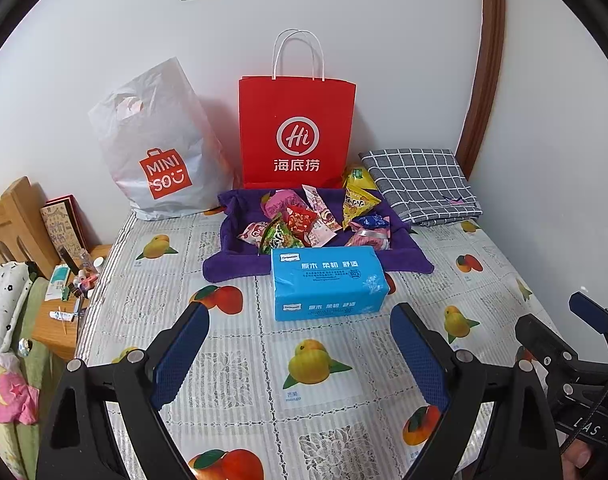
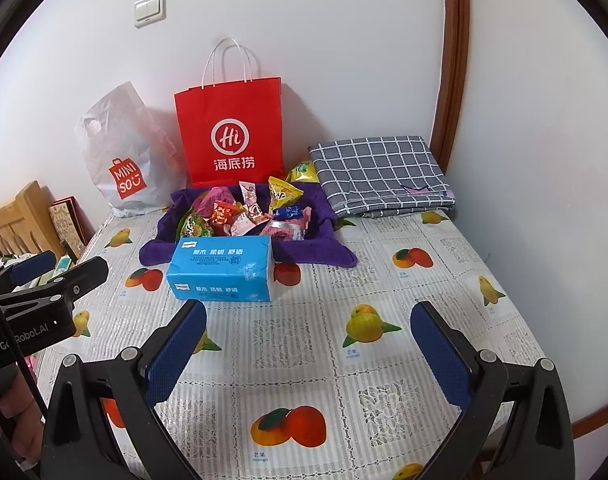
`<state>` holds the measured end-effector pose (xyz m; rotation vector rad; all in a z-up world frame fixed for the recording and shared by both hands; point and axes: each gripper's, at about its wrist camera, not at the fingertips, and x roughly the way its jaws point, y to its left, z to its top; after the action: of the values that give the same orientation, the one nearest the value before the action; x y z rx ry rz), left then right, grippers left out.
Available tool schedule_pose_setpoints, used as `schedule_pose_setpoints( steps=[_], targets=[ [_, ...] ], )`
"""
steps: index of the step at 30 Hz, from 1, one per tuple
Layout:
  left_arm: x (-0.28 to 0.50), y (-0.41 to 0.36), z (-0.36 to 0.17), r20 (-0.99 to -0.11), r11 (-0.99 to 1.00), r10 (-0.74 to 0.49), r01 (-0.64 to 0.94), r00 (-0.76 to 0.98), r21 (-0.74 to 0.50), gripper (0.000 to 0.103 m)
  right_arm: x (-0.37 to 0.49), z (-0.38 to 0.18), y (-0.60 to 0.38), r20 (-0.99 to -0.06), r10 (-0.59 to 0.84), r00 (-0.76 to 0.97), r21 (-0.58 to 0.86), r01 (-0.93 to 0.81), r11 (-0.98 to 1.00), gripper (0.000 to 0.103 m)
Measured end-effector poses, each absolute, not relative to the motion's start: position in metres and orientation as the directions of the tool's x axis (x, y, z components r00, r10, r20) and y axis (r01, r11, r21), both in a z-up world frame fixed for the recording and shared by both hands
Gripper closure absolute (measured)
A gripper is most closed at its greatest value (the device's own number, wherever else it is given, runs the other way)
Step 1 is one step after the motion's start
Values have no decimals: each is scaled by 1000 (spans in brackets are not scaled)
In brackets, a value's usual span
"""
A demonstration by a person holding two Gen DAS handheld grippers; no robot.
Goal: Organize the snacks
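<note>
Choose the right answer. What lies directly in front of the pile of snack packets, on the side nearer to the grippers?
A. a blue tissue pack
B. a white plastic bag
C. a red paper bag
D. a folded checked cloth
A: the blue tissue pack sits at the near edge of the purple cloth that holds the snack packets, between them and the open left gripper; both bags stand behind the pile.

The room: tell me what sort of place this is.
Probably a bedroom at home. A wooden bed frame with bedding stands left of the table, a nightstand holds toiletries, and a folded cloth lies by the snacks.
</note>
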<state>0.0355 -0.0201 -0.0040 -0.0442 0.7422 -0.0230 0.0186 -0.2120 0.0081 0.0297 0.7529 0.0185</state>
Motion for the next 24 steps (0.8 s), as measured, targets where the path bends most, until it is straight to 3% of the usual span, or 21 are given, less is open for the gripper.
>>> schedule_pose_setpoints(
  steps=[24],
  targets=[
    [33, -18, -3, -674, 999, -38, 6, 738, -50, 11, 17, 9, -212, -682, 28, 730, 36, -5, 999, 2]
  ],
)
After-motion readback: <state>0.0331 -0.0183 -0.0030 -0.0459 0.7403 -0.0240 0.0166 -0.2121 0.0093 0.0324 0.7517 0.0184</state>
